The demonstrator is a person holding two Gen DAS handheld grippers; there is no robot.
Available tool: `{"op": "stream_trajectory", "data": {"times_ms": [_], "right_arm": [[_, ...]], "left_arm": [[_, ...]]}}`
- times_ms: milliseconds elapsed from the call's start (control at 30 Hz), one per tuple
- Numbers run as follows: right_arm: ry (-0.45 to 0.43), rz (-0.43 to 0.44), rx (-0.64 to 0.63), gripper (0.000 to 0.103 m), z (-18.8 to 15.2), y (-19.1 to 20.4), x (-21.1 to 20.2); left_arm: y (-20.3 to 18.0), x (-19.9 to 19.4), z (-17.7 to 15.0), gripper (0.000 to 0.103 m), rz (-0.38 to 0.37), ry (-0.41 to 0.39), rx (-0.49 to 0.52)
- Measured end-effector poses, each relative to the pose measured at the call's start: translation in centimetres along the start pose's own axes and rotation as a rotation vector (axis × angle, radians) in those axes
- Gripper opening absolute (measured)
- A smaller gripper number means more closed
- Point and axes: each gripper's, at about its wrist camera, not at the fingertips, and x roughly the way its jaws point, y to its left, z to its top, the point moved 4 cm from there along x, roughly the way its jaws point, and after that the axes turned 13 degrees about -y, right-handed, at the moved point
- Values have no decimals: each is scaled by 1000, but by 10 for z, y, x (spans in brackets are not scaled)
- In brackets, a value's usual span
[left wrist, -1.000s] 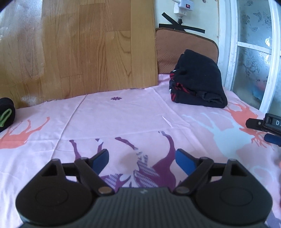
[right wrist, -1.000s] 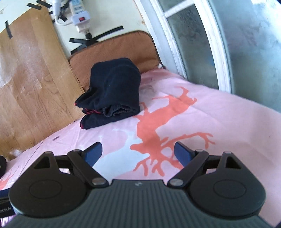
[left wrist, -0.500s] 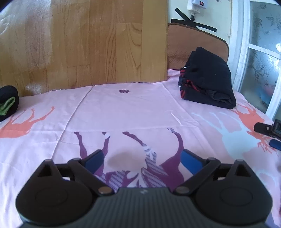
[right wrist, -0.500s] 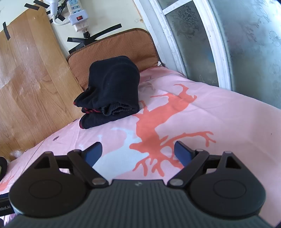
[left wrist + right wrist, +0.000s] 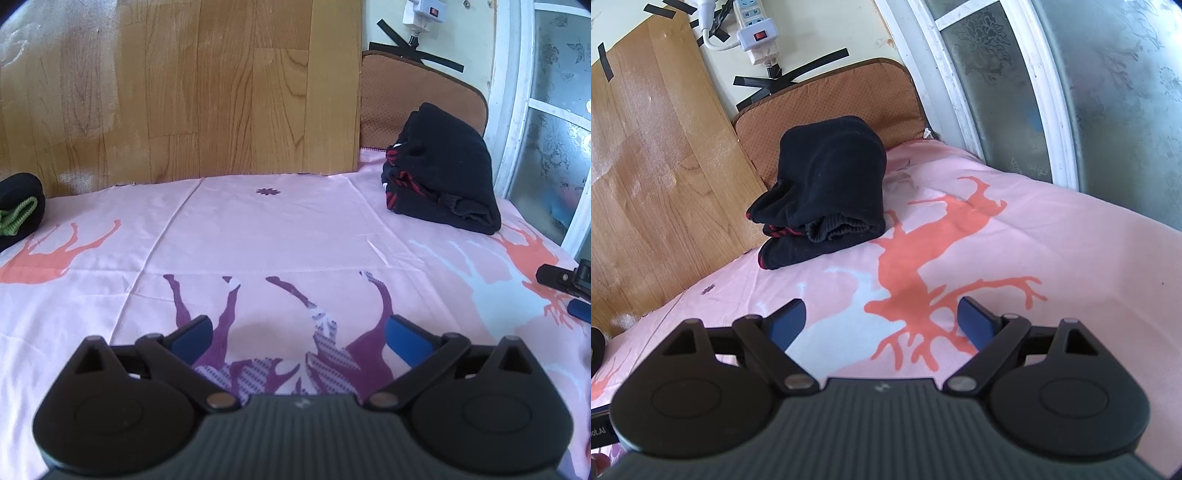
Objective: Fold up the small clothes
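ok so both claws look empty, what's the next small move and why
Probably swing the left claw toward the rolled black garment with green trim at the far left. Its jaws are opening with nothing between them, the right claw is open too, and the folded black pile already sits by the window.

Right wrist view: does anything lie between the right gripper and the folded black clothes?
Nothing visible does. Only bare pink sheet lies between the open right gripper and the folded black clothes by the brown cushion.

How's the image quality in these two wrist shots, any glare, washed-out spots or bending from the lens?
Left wrist view: daylight glare whitens the wooden board at upper left; the window frame bows. Right wrist view: the frosted window looks evenly lit, the folded black clothes sharp, and straight edges curve toward the corners.
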Motion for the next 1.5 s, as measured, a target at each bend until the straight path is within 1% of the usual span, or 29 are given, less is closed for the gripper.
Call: {"op": "stream_trajectory", "data": {"times_ms": [133,200,333,400,567,667,933,1500], "right_arm": [[0,3,2,91,0,0,0],[1,5,5,91,0,0,1],[1,10,12,91,0,0,1],[2,12,14,91,0,1,1],[2,17,20,91,1,0,1],[2,22,26,91,1,0,1],[3,26,32,91,1,-1,2],[3,32,39,91,2,-1,2]], "left_arm": [[-1,-3,0,103,-9,-13,1],[-2,-2,-1,103,-14,2,8],[-3,1,-3,103,6,30,36],[-4,1,-4,103,-4,30,31],[-2,6,-6,103,8,66,26],[-2,5,-6,103,16,56,30],[-9,0,-5,103,18,23,85],[-14,-7,-2,103,-6,-26,109]]}}
